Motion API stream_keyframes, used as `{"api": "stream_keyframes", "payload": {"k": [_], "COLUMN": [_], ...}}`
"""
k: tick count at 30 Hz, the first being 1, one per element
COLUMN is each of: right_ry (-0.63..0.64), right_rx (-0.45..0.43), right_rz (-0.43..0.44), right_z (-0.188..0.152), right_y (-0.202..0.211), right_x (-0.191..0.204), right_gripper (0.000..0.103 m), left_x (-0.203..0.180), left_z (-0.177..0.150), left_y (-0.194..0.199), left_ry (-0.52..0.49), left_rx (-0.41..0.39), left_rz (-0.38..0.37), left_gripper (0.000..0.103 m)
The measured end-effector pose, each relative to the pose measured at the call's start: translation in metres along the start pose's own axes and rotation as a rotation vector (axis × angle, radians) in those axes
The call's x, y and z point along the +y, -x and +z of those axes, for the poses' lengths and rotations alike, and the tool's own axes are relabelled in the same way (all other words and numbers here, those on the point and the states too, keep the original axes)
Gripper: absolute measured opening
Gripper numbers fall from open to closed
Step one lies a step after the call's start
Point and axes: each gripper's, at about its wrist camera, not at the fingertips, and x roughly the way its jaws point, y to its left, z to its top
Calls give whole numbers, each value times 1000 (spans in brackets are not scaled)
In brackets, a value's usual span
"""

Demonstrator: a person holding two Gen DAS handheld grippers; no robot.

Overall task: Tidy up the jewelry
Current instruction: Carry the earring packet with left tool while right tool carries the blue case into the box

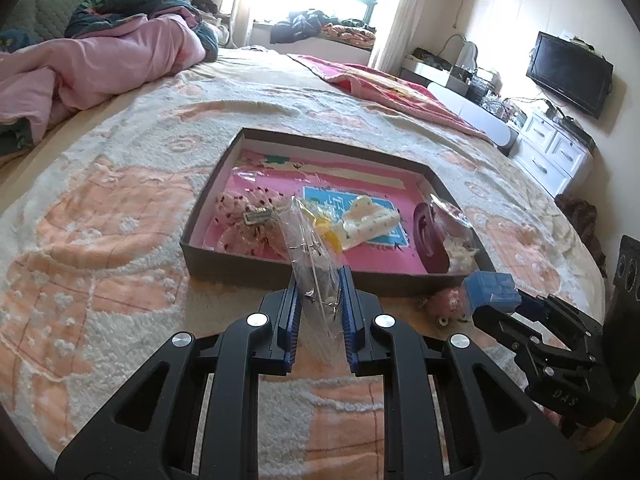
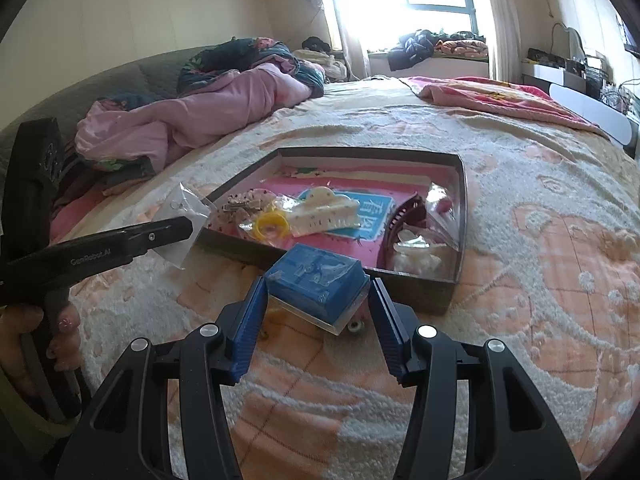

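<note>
Loading step: left tool (image 1: 320, 296) clamped on clear earring bag (image 1: 310, 256), right tool (image 2: 318, 300) clamped on blue box (image 2: 316, 276); next, lower both into tray (image 1: 208, 254) at 12 o'clock.

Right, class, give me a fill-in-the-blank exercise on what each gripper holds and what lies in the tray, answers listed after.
1. The left gripper is shut on a clear plastic ____.
2. The small box between the fingers of the right gripper is ____ in colour.
3. The cream hair claw lies inside the tray, beside a ____ ring.
4. The tray rests on a ____.

Missing words: bag; blue; yellow; bed
</note>
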Motion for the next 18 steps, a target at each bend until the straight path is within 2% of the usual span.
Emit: {"api": "stream_keyframes", "payload": {"k": [9, 18], "right_ry": [30, 31], "right_rx": [-4, -3], "right_rz": [3, -6], "right_z": [16, 33], "right_y": [-18, -41], "right_x": [9, 7], "right_gripper": [50, 50], "left_x": [10, 20], "left_z": [14, 25], "left_y": [-8, -26], "left_ry": [16, 24], "left_rx": [-17, -1], "left_rz": [34, 60], "left_gripper": [12, 12]}}
